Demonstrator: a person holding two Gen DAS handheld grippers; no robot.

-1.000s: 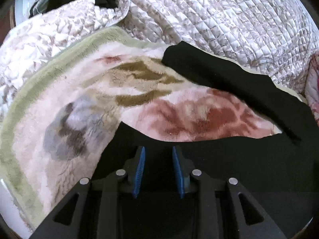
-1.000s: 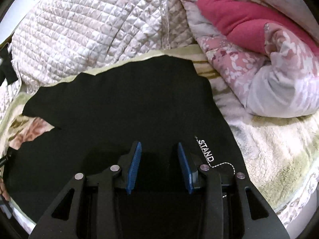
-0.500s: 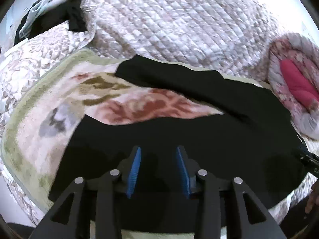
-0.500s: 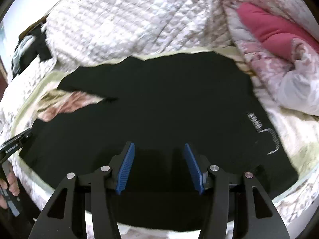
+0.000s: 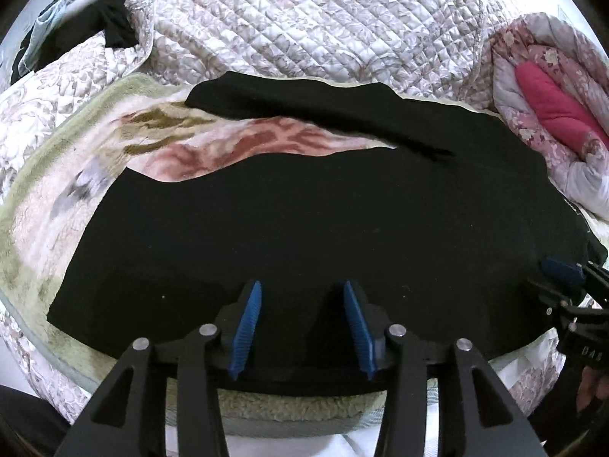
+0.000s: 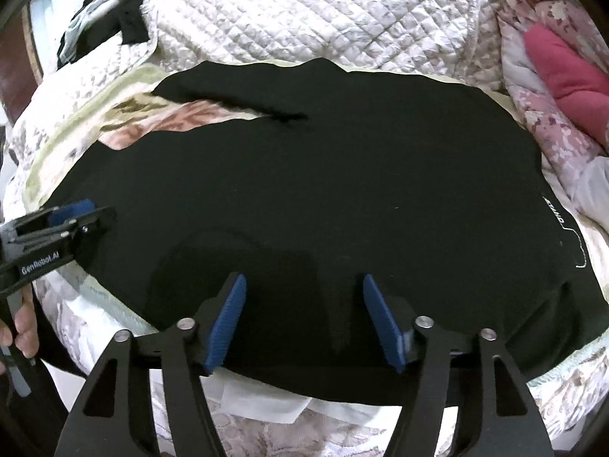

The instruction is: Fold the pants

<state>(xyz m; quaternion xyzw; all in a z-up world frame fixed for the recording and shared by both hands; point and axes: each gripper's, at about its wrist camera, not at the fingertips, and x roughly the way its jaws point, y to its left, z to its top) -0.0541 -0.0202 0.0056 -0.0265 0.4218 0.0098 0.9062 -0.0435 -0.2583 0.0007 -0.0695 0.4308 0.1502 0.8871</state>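
The black pants (image 5: 304, 221) lie spread flat on a fleece blanket (image 5: 49, 198) with a floral print, which covers a bed. Behind them rises a quilted white bedspread (image 5: 304, 19), and a rolled pink floral comforter (image 5: 552, 114) sits at the right. 1 leg (image 5: 289, 103) runs along the far edge of the blanket and the other lies nearer, with a wedge of blanket showing between the 2.

The left gripper (image 5: 302, 327) hangs over the near edge of the pants, pointing down at a slant. Its jaws are opening, the blue pads stand apart, and only flat fabric lies below them; nothing is pinched. The right gripper (image 6: 304, 323) hangs over the same near edge further to the right, close to the white lettering (image 6: 555, 213) printed on the fabric. Its jaws are opening too and stand wider than the left's, with no cloth caught between the pads. In the right wrist view the left gripper shows at the left edge, held by a hand (image 6: 23, 327), its tip over the pants' left end.
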